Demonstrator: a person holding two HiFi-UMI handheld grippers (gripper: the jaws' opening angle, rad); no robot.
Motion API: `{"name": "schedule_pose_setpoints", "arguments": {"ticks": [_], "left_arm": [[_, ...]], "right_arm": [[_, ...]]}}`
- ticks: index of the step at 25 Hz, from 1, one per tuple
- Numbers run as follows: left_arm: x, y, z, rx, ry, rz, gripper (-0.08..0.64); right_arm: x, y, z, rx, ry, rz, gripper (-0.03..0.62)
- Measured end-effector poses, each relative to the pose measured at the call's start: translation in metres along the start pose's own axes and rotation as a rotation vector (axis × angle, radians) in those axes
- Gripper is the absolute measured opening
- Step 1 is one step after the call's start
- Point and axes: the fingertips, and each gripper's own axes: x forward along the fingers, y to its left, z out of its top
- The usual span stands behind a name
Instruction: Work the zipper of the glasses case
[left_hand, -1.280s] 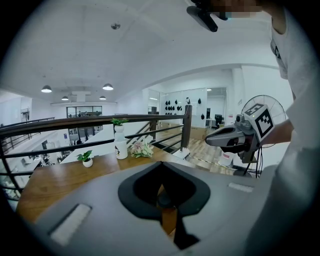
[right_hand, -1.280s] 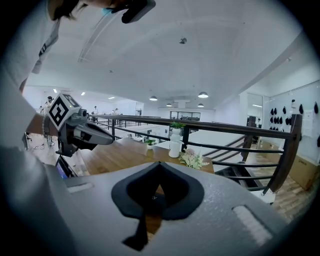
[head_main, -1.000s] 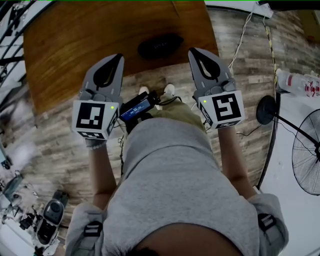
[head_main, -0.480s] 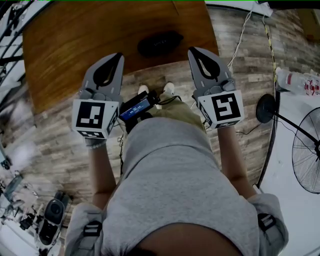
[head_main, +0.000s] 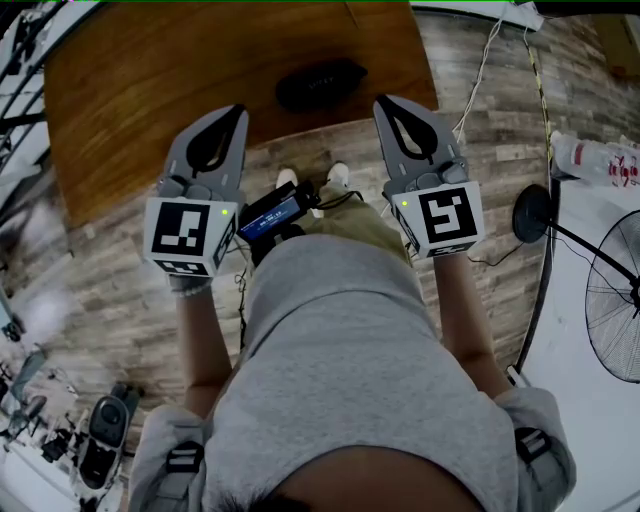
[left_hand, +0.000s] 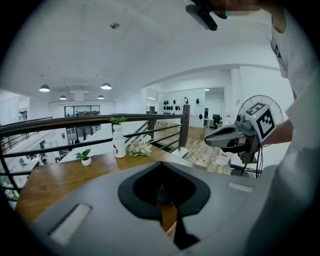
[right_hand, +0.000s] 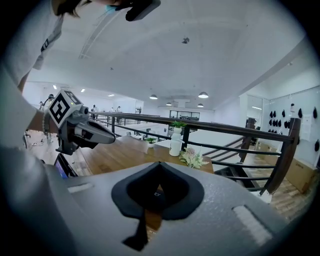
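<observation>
Left gripper and right gripper are both clenched and empty, with the glasses case on the worktop ahead, between them.

Head view: dim, low contrast; desk is rendered dark brown; floor is smeared at the left edge.
Gripper views: bright; even light is given by round ceiling lamps.
Distortion: strong fisheye bending is noted; railing is curved, corners are blacked out.
Focus: near fingers are blurred; background is rendered sharp.
Glare: small hotspots are seen at the lamps only.
</observation>
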Motion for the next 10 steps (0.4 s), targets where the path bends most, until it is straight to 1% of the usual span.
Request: {"name": "schedule_pose_setpoints", "arguments": {"ticks": [10], "left_arm": [[0.0029,0.0005,-0.0015,0.017,0.002,-0.012,0.014]], "right_arm": [[-0.0004,0.0011,-0.0059,-0.002,0.014,-0.015,0.000]]}}
